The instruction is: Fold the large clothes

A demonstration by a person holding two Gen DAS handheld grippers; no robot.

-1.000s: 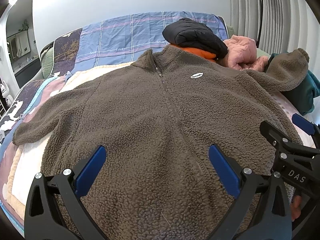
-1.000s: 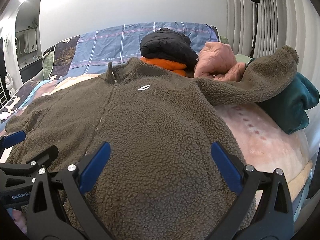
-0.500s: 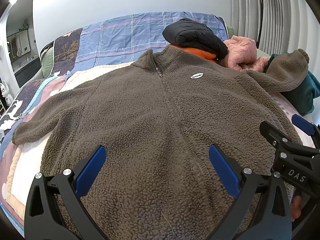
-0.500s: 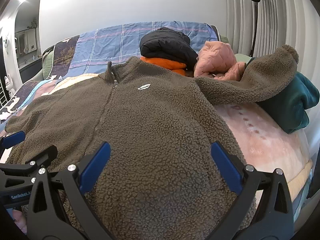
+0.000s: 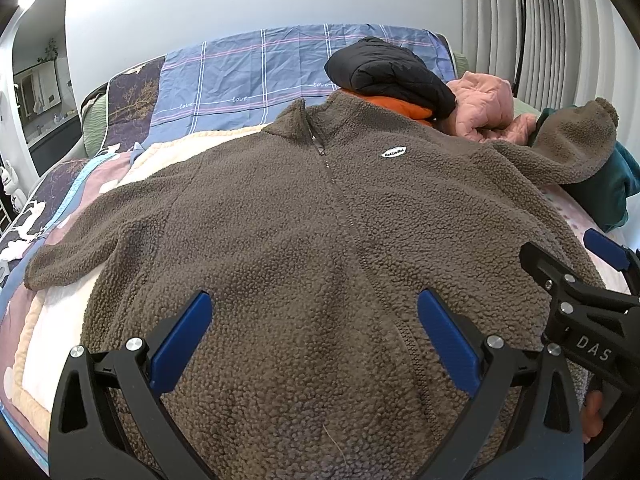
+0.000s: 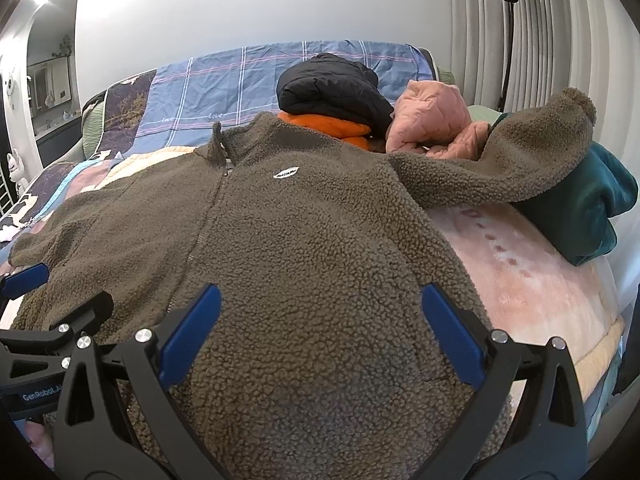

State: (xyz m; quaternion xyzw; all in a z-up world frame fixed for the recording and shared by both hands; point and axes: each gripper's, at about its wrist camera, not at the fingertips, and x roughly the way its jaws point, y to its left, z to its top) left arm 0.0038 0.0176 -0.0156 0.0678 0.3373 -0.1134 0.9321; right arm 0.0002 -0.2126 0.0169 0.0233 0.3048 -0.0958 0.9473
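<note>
Black jacket (image 5: 384, 70) atop orange garment (image 6: 332, 126), beside pink quilted coat (image 6: 432, 118).

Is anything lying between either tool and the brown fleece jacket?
Nothing visible. Both the left tool and right tool hover open directly over the fleece jacket near its hem, with no other item between.

Fleece jacket (image 5: 304, 232) between spread tool (image 5: 316, 340)

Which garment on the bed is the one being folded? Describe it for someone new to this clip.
On the bed, it is the brown fleece jacket spread flat, front up, nearest both cameras. Unlike the bunched black, orange, pink and teal clothes behind it, it has a curly pile, a zip and a small white chest label.
</note>
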